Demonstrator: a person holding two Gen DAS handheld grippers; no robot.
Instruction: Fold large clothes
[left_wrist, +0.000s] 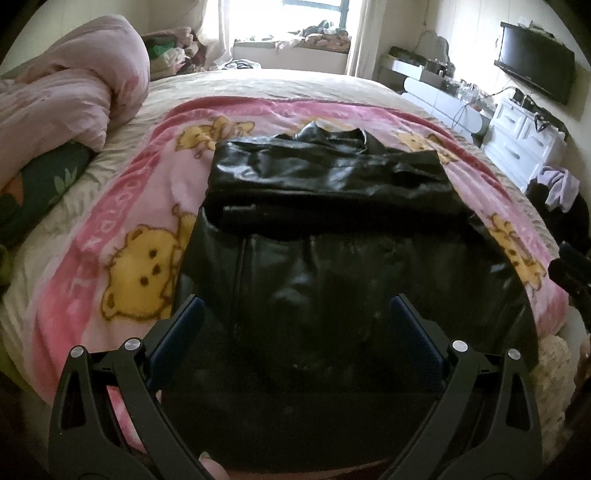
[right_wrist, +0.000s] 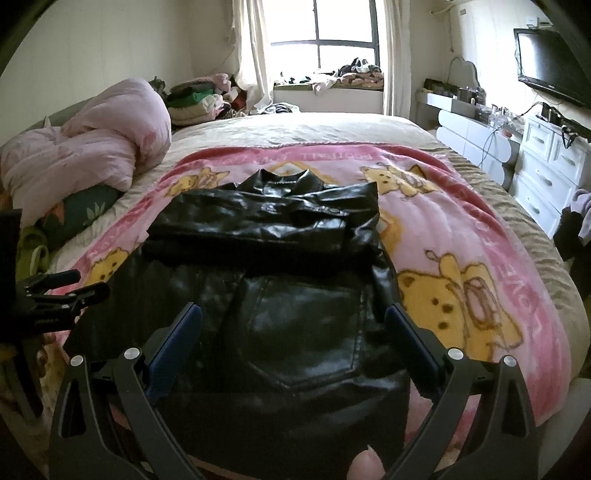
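Jacket-wise, your shiny black leather jacket (left_wrist: 325, 206) is lying flat on the pink fleece blanket with yellow cartoon bears (left_wrist: 122, 236), which is spread over the beige striped bed (left_wrist: 258, 83). The sleeves are folded across the upper body in a thick band, collar pointing toward the window, and the lower half with its patch pocket runs back toward you.

Your left gripper (left_wrist: 295, 314) hangs over the jacket's lower half, blue-padded fingers (left_wrist: 184, 328) spread wide with nothing between them. Same deal for your right gripper (right_wrist: 293, 319) over the pocket area: fingers (right_wrist: 410, 332) wide apart, not gripping anything. I can't tell if either set of tips is touching the leather. Your left gripper also shows up at the left edge of the right wrist view.

No real containers near the jacket. Closest is the white chest of drawers (right_wrist: 550, 170) by the right wall, drawers closed, small clutter and cables on top. A bunched pale pink duvet (right_wrist: 96, 147) sits at the bed's left side, with a pile of folded clothes (right_wrist: 199, 98) behind it.
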